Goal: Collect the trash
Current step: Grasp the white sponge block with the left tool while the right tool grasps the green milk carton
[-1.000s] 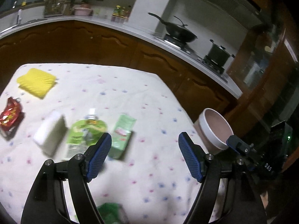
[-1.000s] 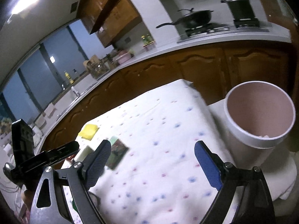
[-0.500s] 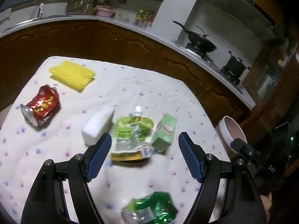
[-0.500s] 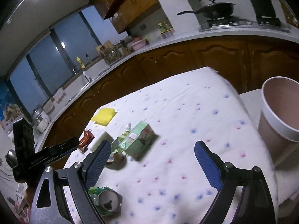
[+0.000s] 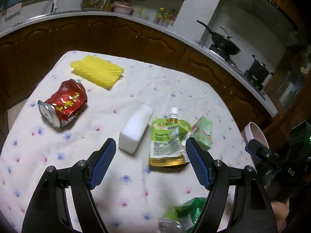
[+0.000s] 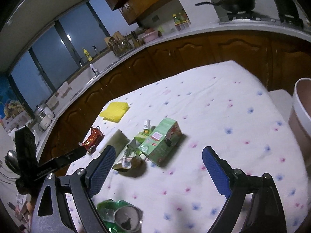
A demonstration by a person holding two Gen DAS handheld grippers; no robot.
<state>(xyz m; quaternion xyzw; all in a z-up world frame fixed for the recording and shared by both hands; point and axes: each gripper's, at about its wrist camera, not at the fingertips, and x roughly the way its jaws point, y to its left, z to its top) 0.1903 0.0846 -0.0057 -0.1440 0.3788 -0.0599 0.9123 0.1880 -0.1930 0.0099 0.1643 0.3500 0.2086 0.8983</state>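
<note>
Approach step, I reckon: left hand-held gripper (image 5: pixel 149 162) and right hand-held gripper (image 6: pixel 157 169) both gape empty above the table (image 5: pixel 136 190). Green pouch (image 5: pixel 167 141) lies mid-frame; next, close on it.

Both the left gripper (image 5: pixel 150 163) and the right gripper (image 6: pixel 158 171) tilt downward with blue-padded jaws spread wide and nothing between them, side by side, apart.
</note>
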